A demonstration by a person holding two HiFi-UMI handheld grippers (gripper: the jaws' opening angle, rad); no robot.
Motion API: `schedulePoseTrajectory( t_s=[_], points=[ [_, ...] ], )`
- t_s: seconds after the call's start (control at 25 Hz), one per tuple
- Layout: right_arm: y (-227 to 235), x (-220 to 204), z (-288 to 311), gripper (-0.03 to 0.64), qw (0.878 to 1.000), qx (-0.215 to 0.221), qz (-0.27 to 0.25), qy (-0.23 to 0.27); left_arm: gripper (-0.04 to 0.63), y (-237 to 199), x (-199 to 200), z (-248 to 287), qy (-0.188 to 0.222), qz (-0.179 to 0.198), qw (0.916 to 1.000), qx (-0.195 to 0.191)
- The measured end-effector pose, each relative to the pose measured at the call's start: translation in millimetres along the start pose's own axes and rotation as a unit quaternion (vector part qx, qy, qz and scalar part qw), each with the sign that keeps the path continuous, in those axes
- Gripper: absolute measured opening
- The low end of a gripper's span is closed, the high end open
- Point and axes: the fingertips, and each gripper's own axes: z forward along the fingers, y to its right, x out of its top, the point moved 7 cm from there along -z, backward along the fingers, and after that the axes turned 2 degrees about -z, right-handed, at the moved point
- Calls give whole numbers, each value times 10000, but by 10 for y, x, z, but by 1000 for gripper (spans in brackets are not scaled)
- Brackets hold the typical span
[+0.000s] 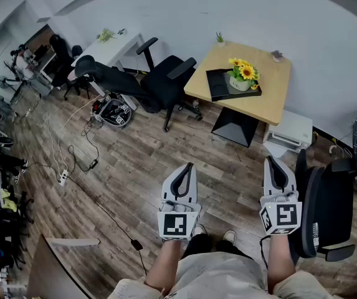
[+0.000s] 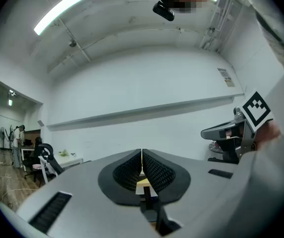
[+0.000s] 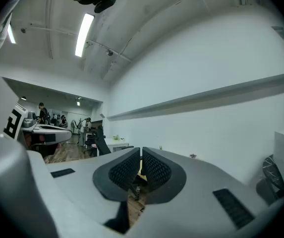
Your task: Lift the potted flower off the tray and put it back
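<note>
On the far surface (image 1: 271,89), the potted flower (image 1: 243,73) looks light, fragile: take its stiff pot (image 1: 241,85). Your left hand-held gripper (image 1: 187,166) and right hand-held gripper (image 1: 271,161) are pressed together, empty.

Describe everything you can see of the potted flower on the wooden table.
The potted flower looks small in the head view: yellow blooms and green leaves rising from a pale, rounded pot. It stands upright on the right part of a black tray, which lies on the light wooden table near the wall. Only the tray touches it. Finer detail of the pot and petals is too small to tell.
</note>
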Motion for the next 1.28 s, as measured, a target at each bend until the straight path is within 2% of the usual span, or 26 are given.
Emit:
schedulePoseTrajectory(
  t_s=[0.4, 1.28],
  points=[
    [-257, 140, -270, 28, 9999, -109, -104, 7, 9, -121, 136, -315, 360, 13, 9992, -174],
    [-542, 185, -244, 29, 9998, 79, -152, 67, 11, -297, 72, -473, 292, -23, 9994, -155]
  ],
)
